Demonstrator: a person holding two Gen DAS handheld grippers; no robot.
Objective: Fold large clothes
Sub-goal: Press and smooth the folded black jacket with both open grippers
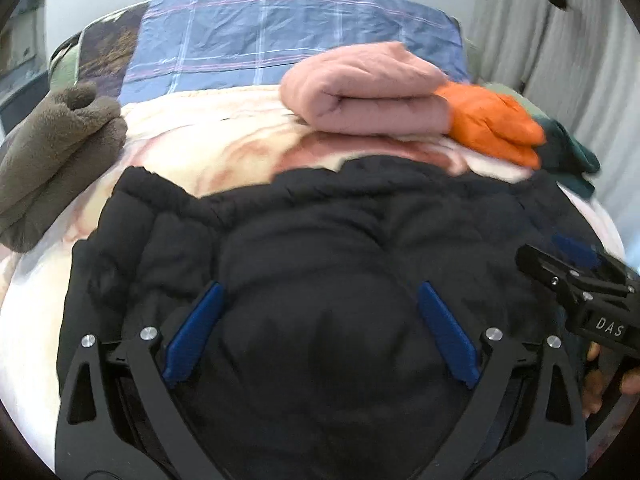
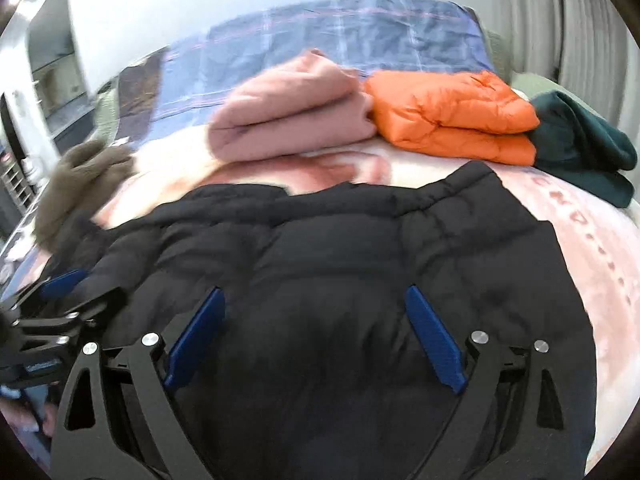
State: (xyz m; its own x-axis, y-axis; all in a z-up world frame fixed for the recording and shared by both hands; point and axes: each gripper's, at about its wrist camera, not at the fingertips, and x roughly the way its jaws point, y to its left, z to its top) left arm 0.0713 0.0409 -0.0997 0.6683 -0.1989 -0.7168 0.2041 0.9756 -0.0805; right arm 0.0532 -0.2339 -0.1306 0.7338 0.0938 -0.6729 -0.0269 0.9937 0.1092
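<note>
Hovering side by side over the black jacket [image 1: 320, 264] spread on the bed [image 1: 192, 152], left gripper [image 1: 320, 328] and right gripper [image 2: 314, 332] gape empty, seemingly poised to pinch its near edge for folding.

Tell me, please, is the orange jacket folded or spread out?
Folded: the orange jacket shows two stacked layers with a rounded fold edge.

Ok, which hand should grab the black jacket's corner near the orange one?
Probably the right gripper: its open jaws hover over the black puffer jacket nearer the orange puffer jacket, while the left gripper sits farther across.
</note>
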